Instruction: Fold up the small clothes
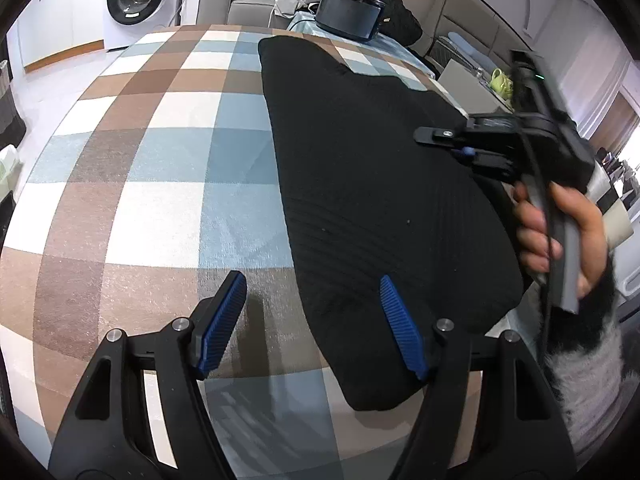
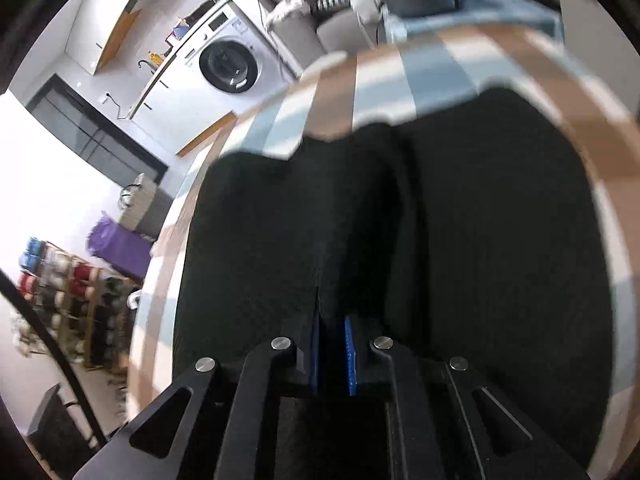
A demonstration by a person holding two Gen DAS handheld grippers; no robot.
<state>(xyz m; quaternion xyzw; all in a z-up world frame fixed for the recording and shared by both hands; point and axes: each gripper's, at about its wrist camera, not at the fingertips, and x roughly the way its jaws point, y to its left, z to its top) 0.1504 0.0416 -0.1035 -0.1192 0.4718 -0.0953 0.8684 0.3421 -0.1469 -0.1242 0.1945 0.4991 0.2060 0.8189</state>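
The right gripper [image 2: 330,344] has its jaws pinched nearly together, black cloth bunched between the blue pads, so it looks clamped on the black garment [image 1: 360,184]. The left gripper [image 1: 312,320] stands released, one pad over the garment's near edge, the other over the checked tablecloth [image 1: 160,160], nothing between them. Beyond both, the garment lies mostly flat with one crease running away from the right jaws. I'd say one fold is under way; the rest is still to do.
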